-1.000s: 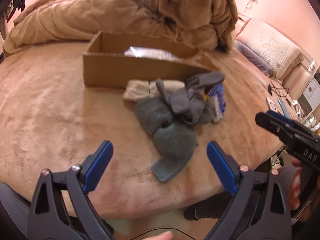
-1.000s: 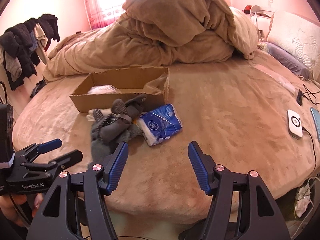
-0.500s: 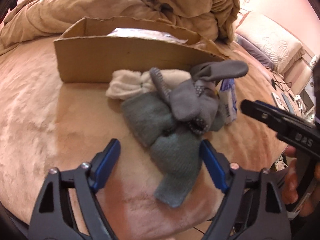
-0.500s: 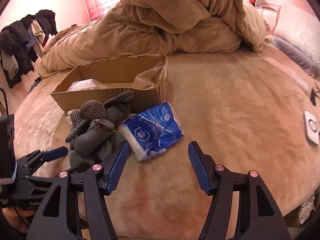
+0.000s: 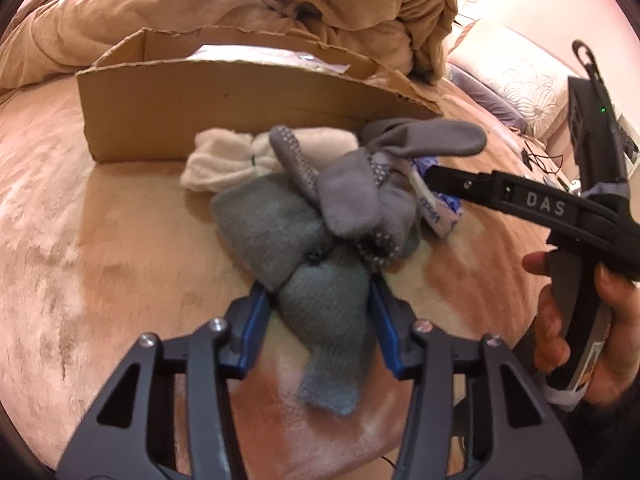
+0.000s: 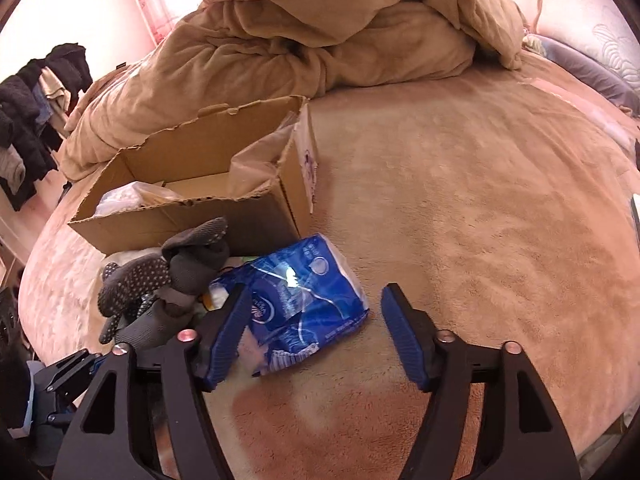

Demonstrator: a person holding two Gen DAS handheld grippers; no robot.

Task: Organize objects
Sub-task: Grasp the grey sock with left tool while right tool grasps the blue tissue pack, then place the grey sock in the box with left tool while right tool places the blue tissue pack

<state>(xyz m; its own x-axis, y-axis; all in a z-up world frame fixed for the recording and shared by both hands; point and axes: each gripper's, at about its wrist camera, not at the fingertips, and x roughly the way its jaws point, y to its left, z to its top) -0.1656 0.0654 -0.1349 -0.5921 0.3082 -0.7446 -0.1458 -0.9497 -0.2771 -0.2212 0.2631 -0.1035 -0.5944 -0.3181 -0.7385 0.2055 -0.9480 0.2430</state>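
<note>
A pile of socks lies on the bed in front of an open cardboard box (image 5: pixel 224 108). My left gripper (image 5: pixel 318 312) has its jaws closed in on both sides of a grey-green knit sock (image 5: pixel 320 304). Grey dotted socks (image 5: pixel 352 196) and a white sock (image 5: pixel 224 160) lie behind it. My right gripper (image 6: pixel 314 320) is open, with its jaws around a blue tissue pack (image 6: pixel 296 304). The grey dotted socks (image 6: pixel 172 276) lie left of the pack. The box (image 6: pixel 192 208) stands behind them and holds a clear plastic bag (image 6: pixel 124 198).
A heaped tan duvet (image 6: pixel 320 32) lies behind the box. Pillows (image 5: pixel 520 84) are at the right. The right gripper's body (image 5: pixel 560 208) and the hand holding it reach in from the right. Dark clothes (image 6: pixel 32 112) hang at the far left.
Both grippers have moved forward. The left jaws have closed onto the grey-green sock. The right jaws, still open, now straddle the tissue pack.
</note>
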